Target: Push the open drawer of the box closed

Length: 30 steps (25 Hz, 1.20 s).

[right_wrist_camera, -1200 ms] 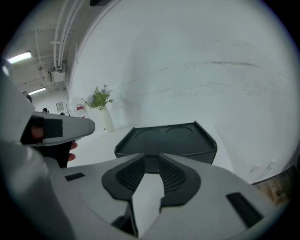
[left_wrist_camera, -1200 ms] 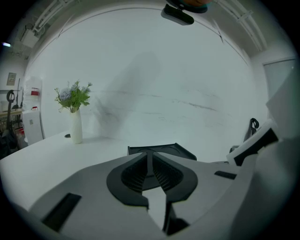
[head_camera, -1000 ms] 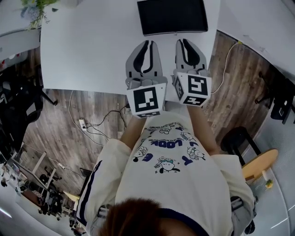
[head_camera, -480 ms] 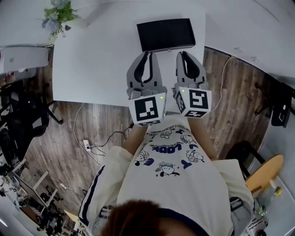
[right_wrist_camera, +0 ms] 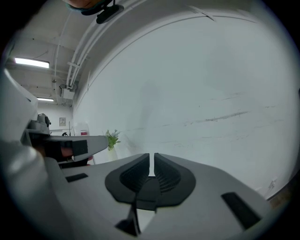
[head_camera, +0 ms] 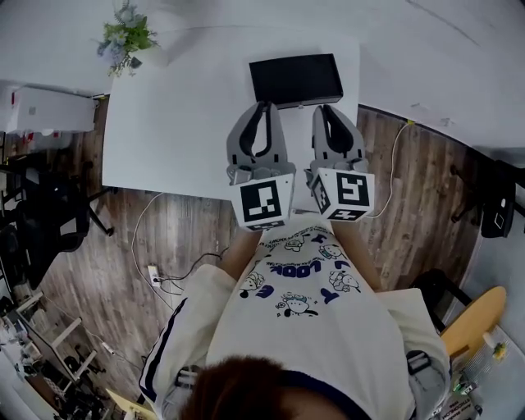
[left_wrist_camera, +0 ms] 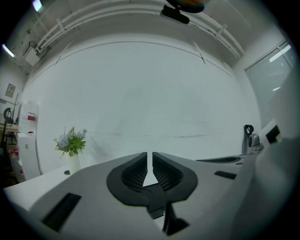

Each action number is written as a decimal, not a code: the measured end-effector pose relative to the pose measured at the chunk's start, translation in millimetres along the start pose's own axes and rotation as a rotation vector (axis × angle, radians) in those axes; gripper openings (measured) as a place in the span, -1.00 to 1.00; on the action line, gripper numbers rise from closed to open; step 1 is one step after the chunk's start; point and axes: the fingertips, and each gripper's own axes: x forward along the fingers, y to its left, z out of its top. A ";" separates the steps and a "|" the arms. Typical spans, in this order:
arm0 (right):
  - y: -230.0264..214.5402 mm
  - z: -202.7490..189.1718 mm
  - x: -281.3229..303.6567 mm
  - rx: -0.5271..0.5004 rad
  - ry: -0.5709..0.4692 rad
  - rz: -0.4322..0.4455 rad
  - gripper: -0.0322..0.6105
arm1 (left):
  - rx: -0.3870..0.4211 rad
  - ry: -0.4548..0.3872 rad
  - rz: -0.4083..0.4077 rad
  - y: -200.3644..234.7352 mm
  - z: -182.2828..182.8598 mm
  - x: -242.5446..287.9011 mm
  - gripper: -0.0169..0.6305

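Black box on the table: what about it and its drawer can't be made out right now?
- Drawer: head view shows the black box only from above; open or shut cannot be told.
- Box's near edge: head view, partly covered by tips of the left tool and right tool.
- Both gripper views: box not in frame; they face the wall.

Table: white, wide, bare over its left half.
Flowers: pale blooms with green leaves, at the table's far left corner, in a white vase.
Floor: dark wood planks.
Power strip: white, on the floor near the table's front edge, dark cords looping beside it.
Cable: white, trailing over the floor right of the table.
Chair: black, left of the table.
Cabinet: white, low, beyond the chair.
Wall: plain white, behind the table.
Pipes: white, along the ceiling.
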 end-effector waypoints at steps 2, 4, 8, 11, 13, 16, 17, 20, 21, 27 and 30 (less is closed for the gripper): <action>2.0 5.6 -2.6 -0.008 -0.016 0.005 -0.75 | 0.005 -0.010 -0.002 -2.2 3.8 -3.1 -0.81; 3.5 9.4 -5.2 -0.012 -0.027 0.008 -0.75 | 0.007 -0.016 -0.003 -4.3 5.8 -5.6 -0.81; 6.9 16.3 -7.8 -0.015 -0.050 0.013 -0.75 | 0.010 -0.025 -0.004 -5.5 9.7 -8.9 -0.81; 9.0 18.6 -9.9 -0.018 -0.055 0.014 -0.76 | 0.017 -0.039 -0.005 -5.4 13.9 -11.9 -0.81; 11.5 18.2 -11.1 -0.019 -0.052 0.018 -0.76 | 0.017 -0.043 -0.004 -4.4 15.6 -14.5 -0.81; 15.7 18.7 -13.0 -0.022 -0.056 0.025 -0.76 | 0.015 -0.046 -0.003 -3.0 15.6 -17.9 -0.81; 16.2 19.3 -14.0 -0.023 -0.060 0.025 -0.76 | 0.016 -0.046 -0.003 -3.2 15.6 -18.9 -0.81; 16.7 21.0 -17.2 -0.026 -0.069 0.022 -0.76 | 0.017 -0.047 -0.002 -4.5 16.0 -21.7 -0.81; 17.1 21.4 -18.0 -0.027 -0.070 0.022 -0.76 | 0.015 -0.046 0.000 -4.5 16.1 -22.5 -0.81; 18.8 19.5 -20.2 -0.020 -0.064 0.023 -0.76 | 0.019 -0.047 0.000 -5.0 17.9 -25.7 -0.81; 20.9 20.1 -19.7 -0.023 -0.069 0.028 -0.76 | 0.020 -0.048 0.002 -4.0 17.7 -26.2 -0.81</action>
